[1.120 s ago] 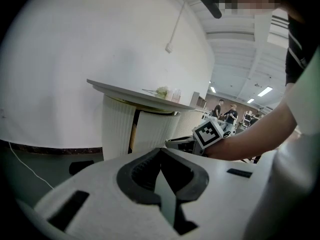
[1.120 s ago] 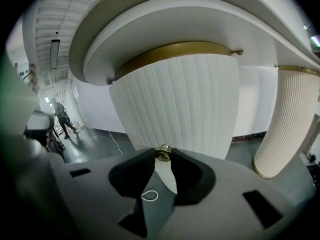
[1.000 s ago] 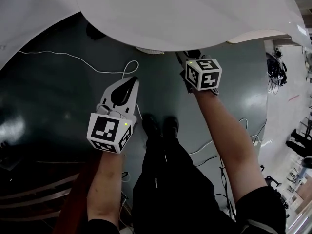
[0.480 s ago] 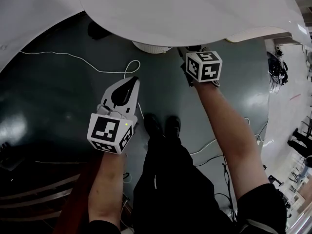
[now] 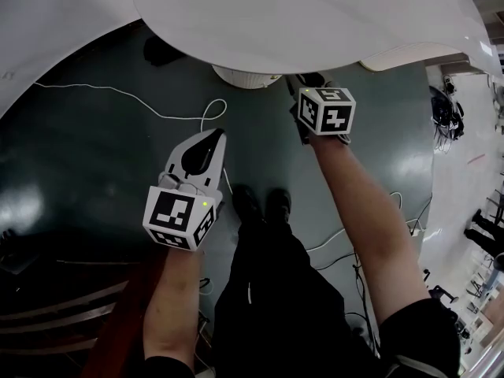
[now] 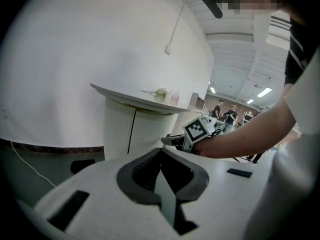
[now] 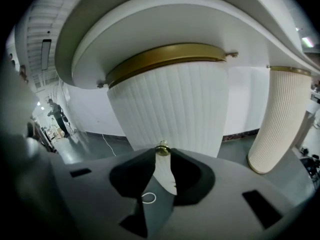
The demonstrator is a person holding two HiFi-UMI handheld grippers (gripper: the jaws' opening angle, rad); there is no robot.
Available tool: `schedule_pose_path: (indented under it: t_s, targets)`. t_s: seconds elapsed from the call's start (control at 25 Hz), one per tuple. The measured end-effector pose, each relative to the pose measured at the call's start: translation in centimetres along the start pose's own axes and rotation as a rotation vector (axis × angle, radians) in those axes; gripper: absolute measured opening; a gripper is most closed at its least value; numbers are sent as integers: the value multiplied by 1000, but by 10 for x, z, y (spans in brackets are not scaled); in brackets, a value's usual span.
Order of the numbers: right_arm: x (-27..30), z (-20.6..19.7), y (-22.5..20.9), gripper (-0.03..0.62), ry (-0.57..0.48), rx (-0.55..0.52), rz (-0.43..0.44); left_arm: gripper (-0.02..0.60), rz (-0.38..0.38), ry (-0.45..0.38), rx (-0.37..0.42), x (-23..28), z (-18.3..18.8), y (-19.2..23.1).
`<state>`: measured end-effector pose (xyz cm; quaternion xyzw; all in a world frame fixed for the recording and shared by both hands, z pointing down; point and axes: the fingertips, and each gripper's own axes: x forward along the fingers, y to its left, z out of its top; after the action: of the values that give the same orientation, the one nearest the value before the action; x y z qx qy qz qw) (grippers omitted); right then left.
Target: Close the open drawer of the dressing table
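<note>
Under the overhang of the white bench (image 5: 315, 14), the right gripper (image 7: 162, 152) is clenched on the small brass knob (image 7: 162, 147) of the drawer (image 7: 170, 109). The knob sits right between its tips, which appear to hug it on both sides. Holding the knob gives a firm point through which to push the curved, ribbed front straight in. From the head view, the drawer's rounded front pokes a little past the bench edge, so I judge it not yet fully home. The right forearm reaches forward and slightly down, roughly in line with the drawer's travel. The left gripper (image 5: 209, 135) hangs well apart over the dark floor (image 5: 94, 156), its jaws together on nothing, probably kept back because one gripper is enough for this push. A white cable (image 5: 118, 93) lies on the floor, clear of both.
</note>
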<state>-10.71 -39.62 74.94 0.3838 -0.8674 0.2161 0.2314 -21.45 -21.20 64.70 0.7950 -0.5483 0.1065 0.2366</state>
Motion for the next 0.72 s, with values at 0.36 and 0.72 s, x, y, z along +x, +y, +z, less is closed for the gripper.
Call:
schedule_pose_path:
  t_s: [0.36, 0.72]
  targets:
    - [0, -5, -4, 15, 23, -33, -25, 0, -8, 6, 14, -9, 3, -3]
    - [-20, -14, -3, 9, 50, 14, -46, 0, -18, 27, 67, -30, 39, -10]
